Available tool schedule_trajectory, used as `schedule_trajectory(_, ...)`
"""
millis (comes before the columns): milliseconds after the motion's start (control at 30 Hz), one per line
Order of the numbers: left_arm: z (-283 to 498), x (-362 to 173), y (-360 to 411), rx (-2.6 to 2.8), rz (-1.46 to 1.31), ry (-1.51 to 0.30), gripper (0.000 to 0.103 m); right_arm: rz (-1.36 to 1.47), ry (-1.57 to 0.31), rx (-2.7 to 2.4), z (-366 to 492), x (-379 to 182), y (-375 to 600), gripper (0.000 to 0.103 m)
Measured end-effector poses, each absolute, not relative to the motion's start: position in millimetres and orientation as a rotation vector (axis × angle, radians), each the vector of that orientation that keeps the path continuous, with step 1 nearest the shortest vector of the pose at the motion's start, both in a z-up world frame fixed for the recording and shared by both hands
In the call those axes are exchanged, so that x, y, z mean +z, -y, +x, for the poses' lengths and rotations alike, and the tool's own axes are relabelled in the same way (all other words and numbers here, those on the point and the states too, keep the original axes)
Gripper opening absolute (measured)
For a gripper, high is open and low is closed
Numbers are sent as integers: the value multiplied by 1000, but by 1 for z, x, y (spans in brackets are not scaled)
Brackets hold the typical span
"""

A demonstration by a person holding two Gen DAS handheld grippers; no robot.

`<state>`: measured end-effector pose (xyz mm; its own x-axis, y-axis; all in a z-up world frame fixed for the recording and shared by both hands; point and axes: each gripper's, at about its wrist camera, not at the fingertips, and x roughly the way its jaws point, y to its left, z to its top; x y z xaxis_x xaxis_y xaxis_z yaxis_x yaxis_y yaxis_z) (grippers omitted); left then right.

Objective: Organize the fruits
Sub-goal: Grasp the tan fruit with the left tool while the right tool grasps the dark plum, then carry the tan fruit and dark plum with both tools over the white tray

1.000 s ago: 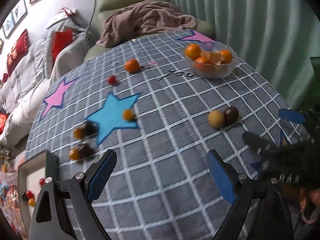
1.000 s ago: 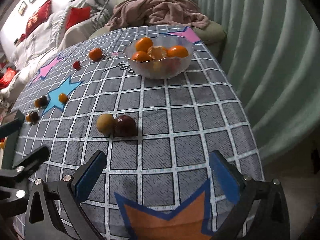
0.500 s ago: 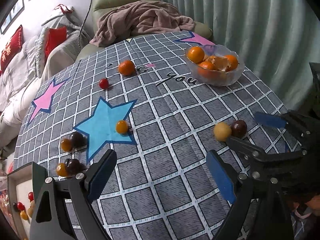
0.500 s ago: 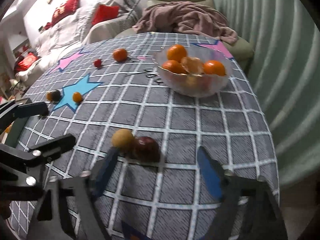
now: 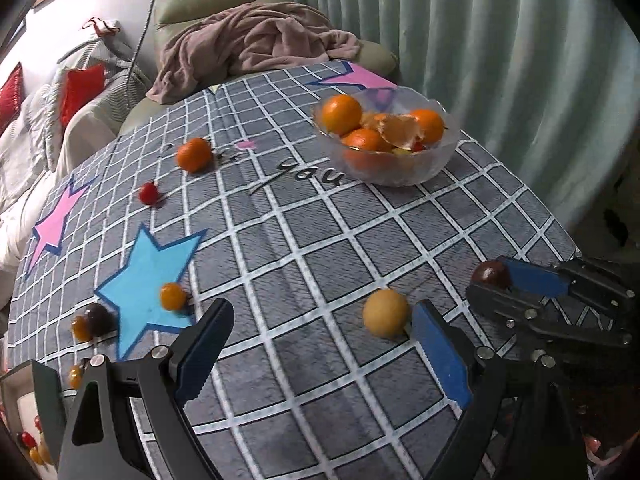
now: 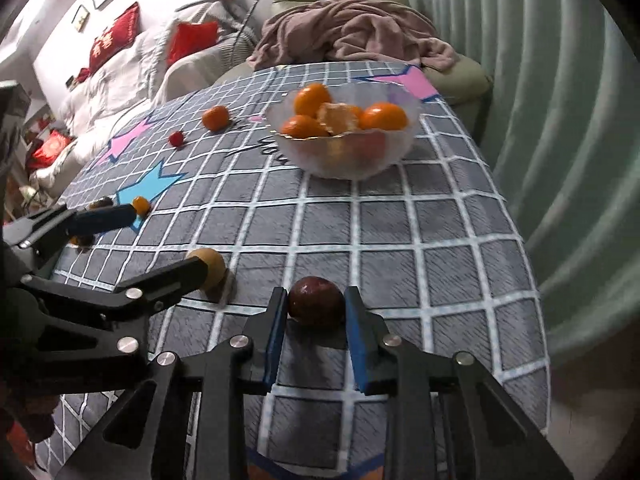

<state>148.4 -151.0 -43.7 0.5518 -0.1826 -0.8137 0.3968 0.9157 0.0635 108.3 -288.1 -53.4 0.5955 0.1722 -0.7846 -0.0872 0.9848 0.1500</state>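
Surface under a grey checked cloth with blue and pink stars; a couch draped with a pink blanket stands at its far end, a pale green curtain along the right.

Clear bowl at far right of the surface, holding oranges, one of them partly peeled.

Right gripper, near right: its fingers have just been closing and now stand narrow, blue pads pressed on both sides of a dark red plum that rests on the cloth. In the left wrist view the same plum shows at the gripper's tip.

Left gripper, near centre: fingers spread wide, nothing between the pads. A yellow fruit lies on the cloth just beside its right finger, left of the plum.

Loose fruit across the left half: one orange far, left of the bowl; a small red fruit nearer than it; a small orange fruit on the blue star; a dark fruit touching a small orange one near the left edge.
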Motion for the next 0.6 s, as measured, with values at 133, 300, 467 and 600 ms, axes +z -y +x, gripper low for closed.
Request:
schedule_trajectory(133,147,-50,158,-366,251,-944,78,113,-918,147,105,-53,295,31)
schedule_trajectory(300,145,-58,174,-379,287,-949,67,104,-915,137,99,-51,299,31)
schedule_trajectory(467,147,-57,179,-394,252,-961,33,126,-921,125,98,-53,306,31)
schedule_trajectory(600,141,-58,183,-372,285,-942,28,115,-929,122,96,-53,302,31)
